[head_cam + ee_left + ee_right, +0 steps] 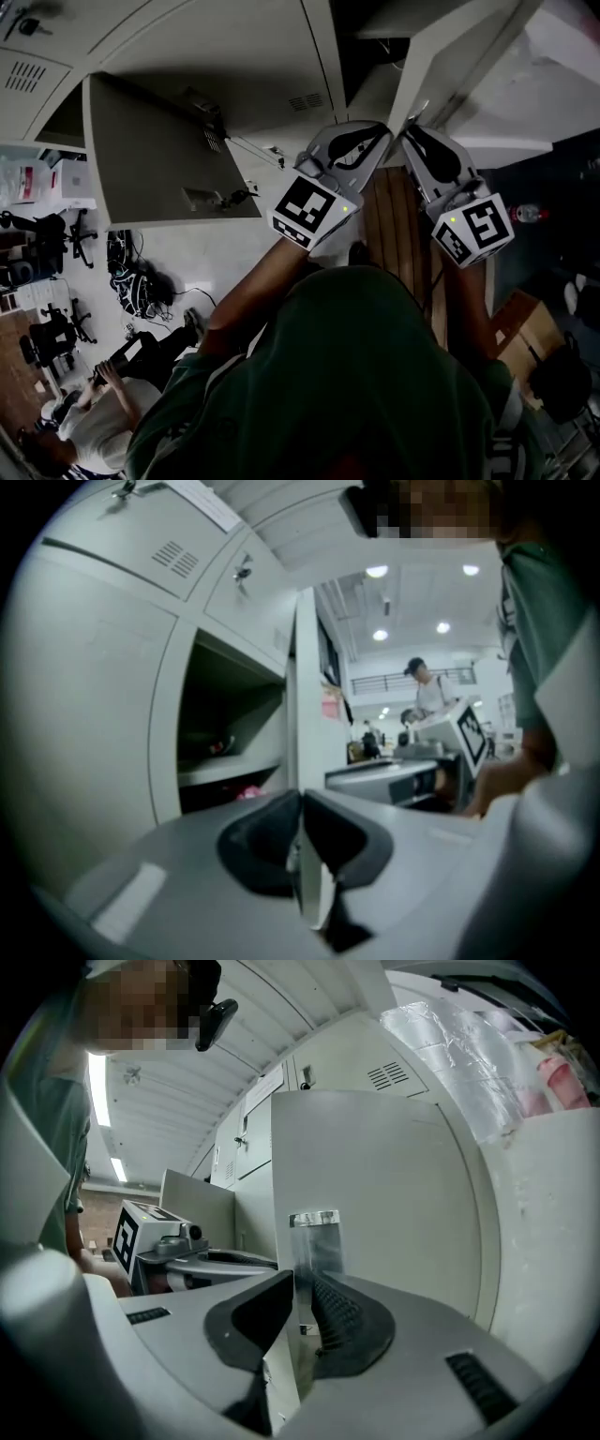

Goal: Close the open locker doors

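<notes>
Step in hand, as I read it: getting hold of an open locker door so it can be swung shut, and no door looks closed yet. The left tongs [302,822] are pressed together on a thin door edge [307,686] that runs straight up ahead of them. The sheet metal is pinched between the pads with no gap showing. Just left of that edge is an open compartment [230,728], dark inside, with a shelf and something pink too small to name. The right tongs [302,1307] are also all but together, pinching the edge of a pale door [384,1185]. A shiny latch plate [314,1237] sits right above the pinch, and the door face spreads off to their right. In the head view the two tongs sit side by side, near each other but apart, with their tips at the lower end of an angled door. I cannot tell whether both hold that one door or two neighbouring ones. A second open door [159,159] stands out well to the left of the left tongs, with nothing touching it. The next move probably calls for swinging the held door round toward the locker front along its hinge arc. The pinch should be let go before the edge meets the frame so the tongs don't get trapped, then the door pushed flat until it latches. After that comes the door on the far left.
</notes>
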